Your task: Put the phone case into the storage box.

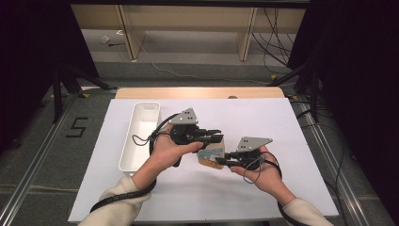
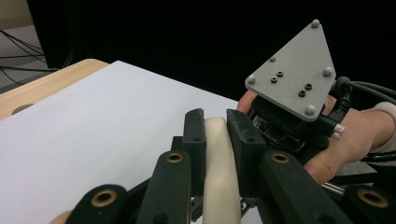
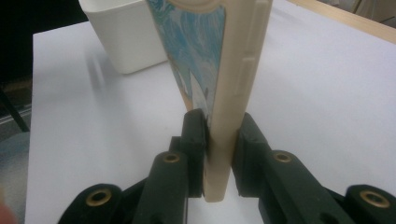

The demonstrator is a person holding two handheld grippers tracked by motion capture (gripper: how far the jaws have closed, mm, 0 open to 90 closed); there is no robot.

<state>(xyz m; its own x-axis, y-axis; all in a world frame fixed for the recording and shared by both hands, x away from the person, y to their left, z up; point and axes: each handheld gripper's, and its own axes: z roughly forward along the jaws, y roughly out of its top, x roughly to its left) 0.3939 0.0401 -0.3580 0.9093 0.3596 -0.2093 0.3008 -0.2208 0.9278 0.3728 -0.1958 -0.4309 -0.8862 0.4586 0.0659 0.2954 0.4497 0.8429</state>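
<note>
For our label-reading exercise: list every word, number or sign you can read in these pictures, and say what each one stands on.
"5": black mark on the grey floor left of the table.
The flat cream-edged object held between both grippers bears a blue and tan picture, but no letters can be read on it.
The white bin bears no lettering.

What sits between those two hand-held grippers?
A cream phone case with a blue picture, clamped by the left hand-held gripper and right hand-held gripper in the high view.
</note>
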